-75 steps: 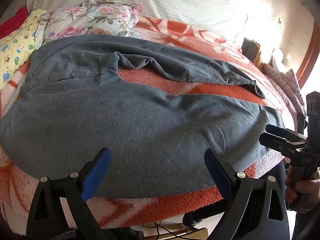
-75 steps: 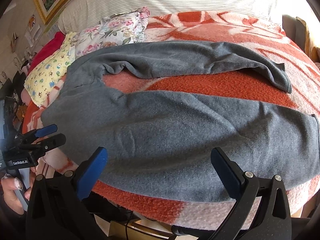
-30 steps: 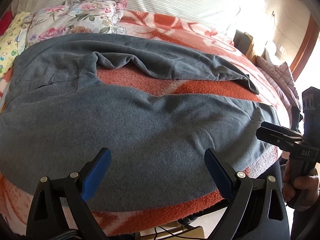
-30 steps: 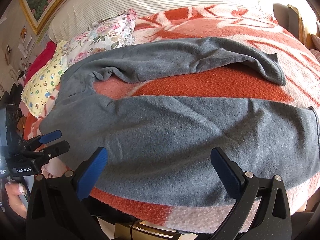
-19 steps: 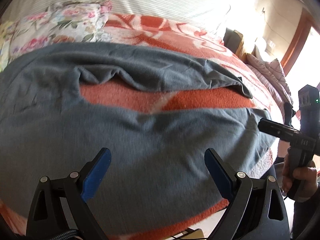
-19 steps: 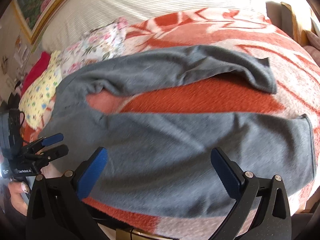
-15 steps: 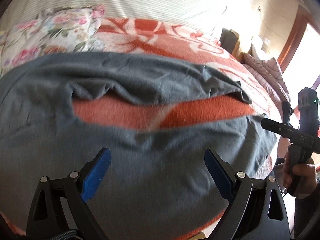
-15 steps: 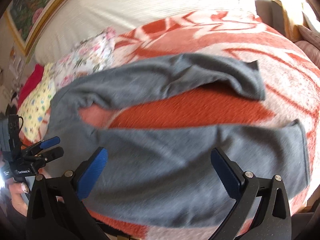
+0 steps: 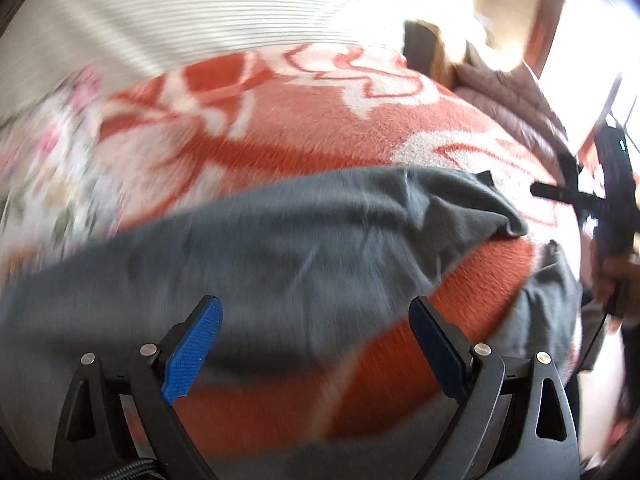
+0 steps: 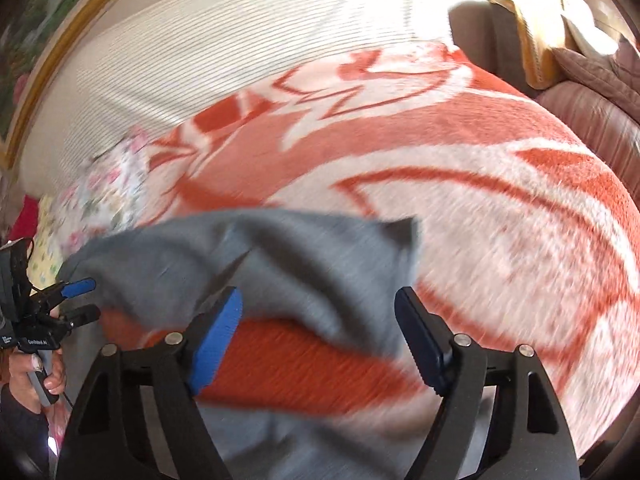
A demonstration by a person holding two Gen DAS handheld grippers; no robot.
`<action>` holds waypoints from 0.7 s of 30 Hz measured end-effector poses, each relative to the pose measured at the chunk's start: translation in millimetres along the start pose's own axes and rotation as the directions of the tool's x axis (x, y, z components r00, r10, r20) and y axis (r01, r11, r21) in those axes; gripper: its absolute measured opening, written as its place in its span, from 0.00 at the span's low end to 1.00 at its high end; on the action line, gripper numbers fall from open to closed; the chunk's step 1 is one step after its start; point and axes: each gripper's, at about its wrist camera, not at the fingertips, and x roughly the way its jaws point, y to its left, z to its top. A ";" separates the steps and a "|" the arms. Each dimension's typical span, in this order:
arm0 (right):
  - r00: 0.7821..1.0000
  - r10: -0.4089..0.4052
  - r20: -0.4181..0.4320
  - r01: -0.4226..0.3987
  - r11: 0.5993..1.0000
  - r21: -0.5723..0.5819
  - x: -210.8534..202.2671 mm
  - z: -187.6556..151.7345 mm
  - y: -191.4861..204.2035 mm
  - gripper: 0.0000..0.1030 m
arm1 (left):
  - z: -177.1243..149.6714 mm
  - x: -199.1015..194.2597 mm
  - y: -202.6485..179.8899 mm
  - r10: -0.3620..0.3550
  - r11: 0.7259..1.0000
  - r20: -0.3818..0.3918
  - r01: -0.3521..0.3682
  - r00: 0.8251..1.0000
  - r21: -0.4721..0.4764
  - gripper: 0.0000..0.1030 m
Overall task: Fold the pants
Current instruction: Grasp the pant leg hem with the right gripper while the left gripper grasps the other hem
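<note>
Grey fleece pants (image 9: 304, 248) lie spread across a red and white blanket (image 9: 280, 120) on a bed; both views are blurred. The far leg runs across the middle of the left wrist view, its cuff at the right. My left gripper (image 9: 316, 332) is open and empty above the pants, and it also shows at the left of the right wrist view (image 10: 80, 300). In the right wrist view the far leg's cuff end (image 10: 320, 264) lies just ahead of my right gripper (image 10: 320, 332), which is open and empty. The right gripper also shows at the right edge of the left wrist view (image 9: 560, 196).
Floral pillows (image 10: 104, 192) lie at the bed's left. A striped headboard (image 10: 240, 60) stands behind the bed. Cushions and a chair (image 10: 560, 60) stand at the right. A framed picture (image 10: 36, 40) hangs at the upper left.
Both grippers have moved forward over the bed, past the near leg toward the far leg. The right gripper's jaws have narrowed a little. Nothing has been gripped.
</note>
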 end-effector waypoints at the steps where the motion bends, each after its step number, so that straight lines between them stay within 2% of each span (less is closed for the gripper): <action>1: 1.000 -0.006 -0.008 0.006 1.000 0.009 5.0 6.1 -6.5 0.75 | 13.3 10.9 -0.2 0.008 0.999 -0.010 -0.008 1.000 0.046 0.92; 7: 0.995 -0.077 -0.068 0.077 0.997 0.001 48.9 37.0 -39.1 0.64 | 61.0 66.0 7.6 0.009 0.980 -0.077 0.006 0.997 0.197 0.92; 11: 0.989 -0.077 -0.124 0.076 0.997 -0.007 78.1 44.9 -50.2 0.62 | 76.7 98.8 24.5 0.017 0.974 -0.143 0.016 0.990 0.227 0.92; 14: 0.985 -0.065 -0.160 0.059 0.997 -0.043 93.4 44.4 -48.4 0.56 | 79.3 123.6 40.3 0.028 0.974 -0.218 0.023 0.975 0.226 0.91; 16: 0.984 -0.090 -0.152 0.076 0.992 -0.097 96.6 43.8 -43.1 0.48 | 79.2 139.9 51.5 -0.033 0.979 -0.280 0.088 0.959 0.185 0.90; 18: 0.985 -0.094 -0.148 0.077 0.990 -0.115 97.8 45.5 -42.0 0.28 | 81.1 145.1 58.5 -0.082 0.980 -0.295 0.131 0.952 0.150 0.89; 19: 0.986 -0.083 -0.146 0.067 0.992 -0.109 96.7 47.1 -43.5 0.21 | 82.8 145.5 61.7 -0.100 0.981 -0.297 0.144 0.950 0.132 0.86; 20: 0.987 -0.068 -0.145 0.054 0.994 -0.100 95.3 48.7 -45.7 0.09 | 83.8 144.2 62.5 -0.107 0.981 -0.295 0.149 0.950 0.125 0.79; 21: 0.988 -0.064 -0.141 0.051 0.994 -0.091 93.8 50.9 -47.0 0.09 | 84.1 142.5 63.4 -0.112 0.980 -0.292 0.154 0.950 0.125 0.74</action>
